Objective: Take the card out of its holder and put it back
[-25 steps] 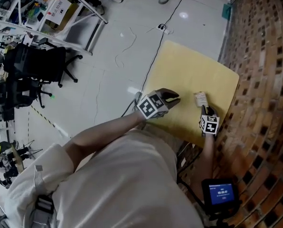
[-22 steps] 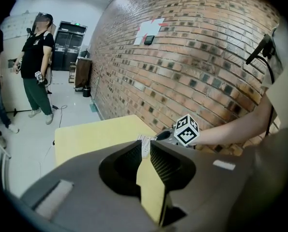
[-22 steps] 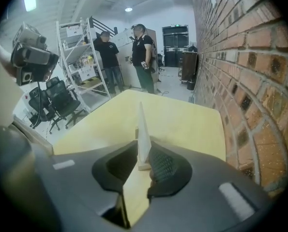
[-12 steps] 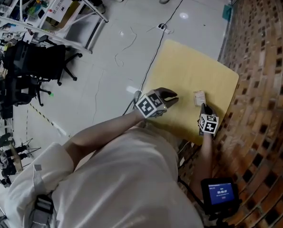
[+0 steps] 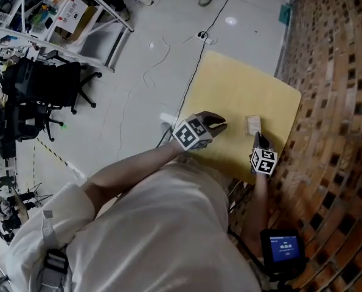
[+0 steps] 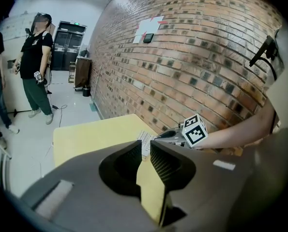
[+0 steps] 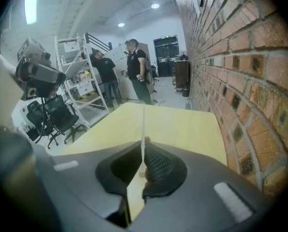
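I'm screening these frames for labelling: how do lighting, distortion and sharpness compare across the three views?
Head view: even light, one glare spot on the floor, brick wall bowed by the lens. Left gripper view: fisheye, black corners. Right gripper view: same fisheye; ceiling lamps bloom, near bricks blur.

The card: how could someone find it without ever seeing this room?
Find the yellow table beside the brick wall. Near its edge by the wall, the right gripper, whose jaws have just been closing, pinches the card: the only small white thing there.
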